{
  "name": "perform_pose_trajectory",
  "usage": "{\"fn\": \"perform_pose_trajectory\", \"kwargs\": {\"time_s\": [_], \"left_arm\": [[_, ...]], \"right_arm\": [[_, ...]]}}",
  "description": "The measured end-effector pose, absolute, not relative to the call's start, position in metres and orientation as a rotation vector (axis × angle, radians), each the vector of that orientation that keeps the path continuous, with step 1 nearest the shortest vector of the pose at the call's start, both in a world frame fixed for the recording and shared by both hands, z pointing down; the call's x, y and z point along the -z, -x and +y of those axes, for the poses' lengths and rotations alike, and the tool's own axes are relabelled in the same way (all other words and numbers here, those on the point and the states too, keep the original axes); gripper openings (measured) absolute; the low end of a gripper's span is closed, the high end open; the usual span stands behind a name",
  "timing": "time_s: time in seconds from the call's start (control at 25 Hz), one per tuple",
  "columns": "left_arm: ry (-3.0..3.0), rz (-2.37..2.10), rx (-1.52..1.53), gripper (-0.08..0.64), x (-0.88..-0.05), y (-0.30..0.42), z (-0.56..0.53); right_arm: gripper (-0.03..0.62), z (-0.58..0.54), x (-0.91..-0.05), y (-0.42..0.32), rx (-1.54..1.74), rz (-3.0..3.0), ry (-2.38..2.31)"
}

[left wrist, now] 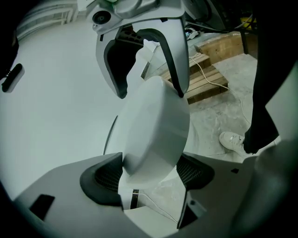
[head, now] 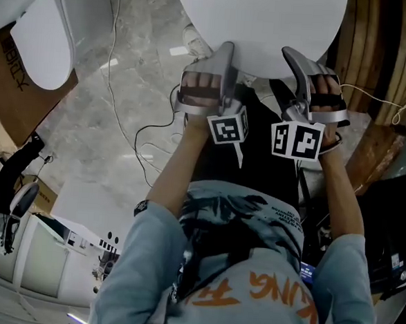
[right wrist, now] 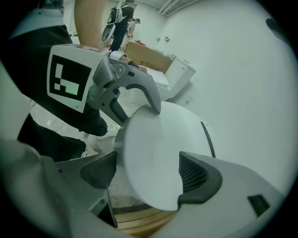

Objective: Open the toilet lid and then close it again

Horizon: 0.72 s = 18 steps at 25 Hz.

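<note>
Left gripper view is showing my left tongs [left wrist: 151, 175] pinching the near rim of the toilet lid [left wrist: 156, 125], and my right tongs [right wrist: 149, 174] are pinching that same rim just beside them. I am judging this to be the opening step; next comes tipping the lid back, then lowering it. Wooden planks [head: 384, 53] are crowding the right, while the floor [head: 125, 83] on the left is leaving more room.

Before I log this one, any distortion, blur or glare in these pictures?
Head view: sharp and evenly lit, the white oval plastic toilet lid bright without detail. Left gripper view: strong fisheye, dark corners, lid soft up close. Right gripper view: same fisheye, lid soft.
</note>
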<state>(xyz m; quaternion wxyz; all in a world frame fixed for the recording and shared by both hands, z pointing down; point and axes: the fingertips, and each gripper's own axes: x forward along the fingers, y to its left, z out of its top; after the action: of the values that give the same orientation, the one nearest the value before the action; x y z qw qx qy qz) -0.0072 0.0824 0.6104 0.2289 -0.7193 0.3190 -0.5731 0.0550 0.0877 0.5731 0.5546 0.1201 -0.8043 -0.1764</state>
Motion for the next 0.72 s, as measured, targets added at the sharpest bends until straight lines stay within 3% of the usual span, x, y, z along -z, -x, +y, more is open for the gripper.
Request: {"fn": "perform_pose_trajectory", "kwargs": {"time_s": [0.16,0.32,0.52,0.72], "left_arm": [[2.002,0.901,1.574,0.376,-0.579,0.01,0.073],[2.008,0.929,1.601,0.365,-0.545,0.015,0.07],[2.015,0.976,1.582,0.365,-0.495,0.018,0.059],[2.059,1.037,1.546,0.367,-0.441,0.016,0.042]], "right_arm": [[0.418,0.081,-0.541,-0.056,0.424,-1.928,-0.33],[0.357,0.083,-0.509,-0.055,0.367,-2.036,-0.315],[0.357,0.078,-0.474,-0.056,0.409,-2.034,-0.357],[0.296,0.061,-0.428,-0.062,0.482,-2.0,-0.485]]}}
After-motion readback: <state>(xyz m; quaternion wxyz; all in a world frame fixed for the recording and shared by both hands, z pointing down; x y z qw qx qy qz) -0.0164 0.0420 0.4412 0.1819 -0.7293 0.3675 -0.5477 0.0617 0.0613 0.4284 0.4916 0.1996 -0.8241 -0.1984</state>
